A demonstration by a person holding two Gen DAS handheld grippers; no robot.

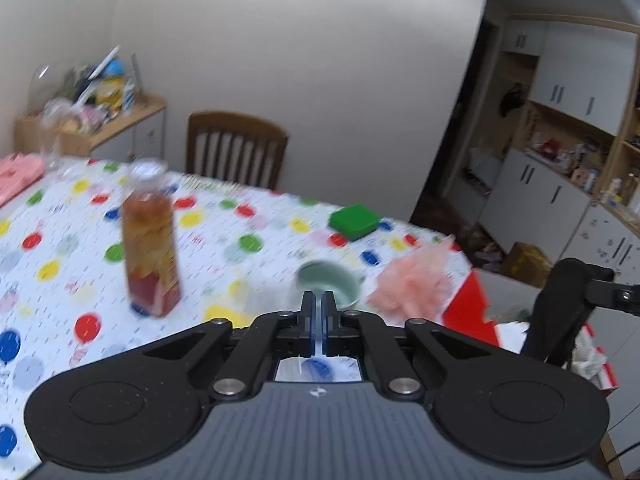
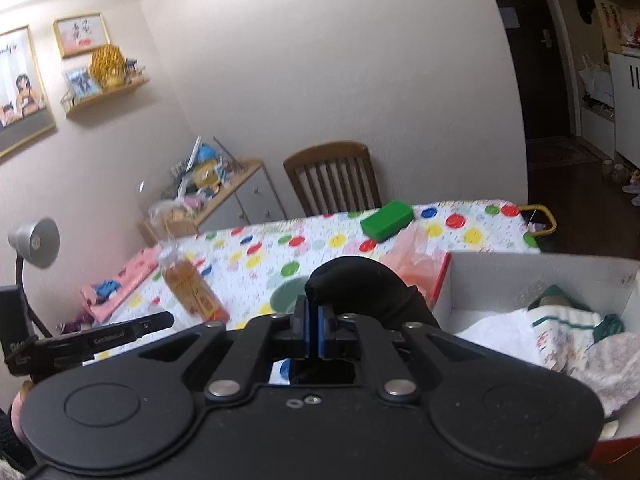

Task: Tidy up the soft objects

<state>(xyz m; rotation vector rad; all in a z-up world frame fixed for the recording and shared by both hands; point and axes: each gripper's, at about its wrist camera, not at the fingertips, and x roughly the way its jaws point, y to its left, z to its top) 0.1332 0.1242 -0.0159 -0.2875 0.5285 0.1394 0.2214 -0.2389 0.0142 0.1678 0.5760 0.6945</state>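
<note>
A black soft cloth bulges over the fingertips of my right gripper, which is shut on it, just left of an open box, white inside and red outside. In the box lie a white towel and patterned cloths. The left wrist view shows that right gripper with the black cloth hanging above the box. My left gripper is shut with nothing between its fingers, above the dotted tablecloth. A pink mesh pouf and a green sponge lie on the table.
A tea bottle stands left of my left gripper, and a pale green cup sits just beyond its tips. A pink folded cloth lies at the far left. A wooden chair stands behind the table, a desk lamp at its left.
</note>
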